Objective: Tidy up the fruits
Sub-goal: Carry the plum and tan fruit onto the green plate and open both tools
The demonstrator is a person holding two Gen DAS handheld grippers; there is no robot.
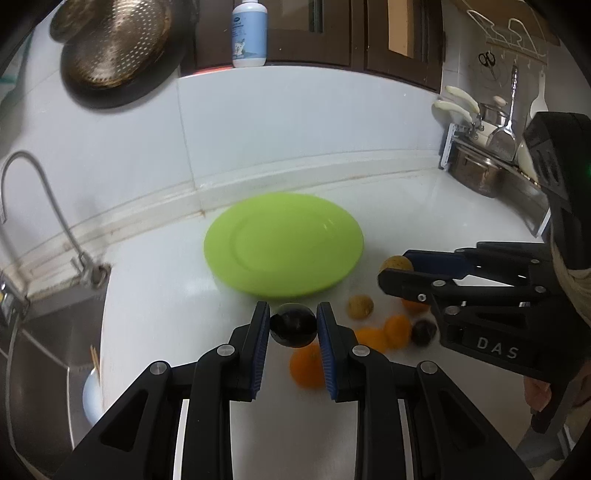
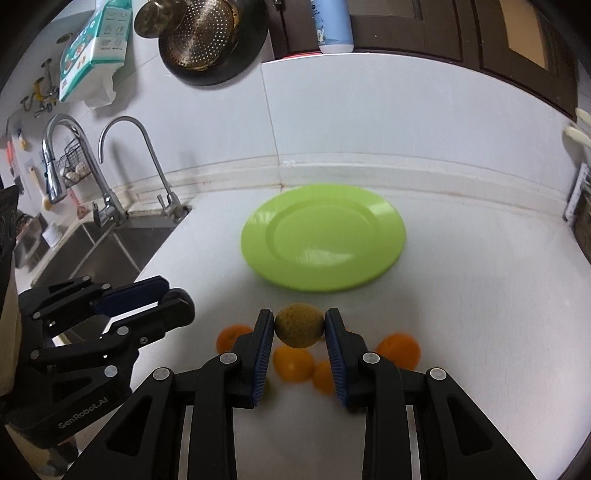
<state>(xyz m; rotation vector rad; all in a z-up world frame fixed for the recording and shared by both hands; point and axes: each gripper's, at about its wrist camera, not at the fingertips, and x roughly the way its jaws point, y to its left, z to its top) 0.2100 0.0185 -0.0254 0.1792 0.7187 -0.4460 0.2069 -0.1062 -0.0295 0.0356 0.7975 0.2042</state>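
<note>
The left claw (image 1: 293, 325) grips a dark, glossy round fruit (image 1: 293, 329) above the counter (image 1: 166, 314); the right claw (image 2: 299, 326) clamps a dull yellow-brown fruit (image 2: 299, 325), long axis crosswise, near the green plate (image 2: 323, 240).

A home kitchen. A white surface (image 2: 461, 295) meets a tiled wall (image 2: 369, 122); at nine o'clock a steel sink (image 2: 92, 251) sits under two taps (image 2: 147, 147). A metal colander (image 2: 207, 33) hangs at eleven o'clock, and pots (image 1: 476, 173) with utensils (image 1: 508, 118) stand at two o'clock.
</note>
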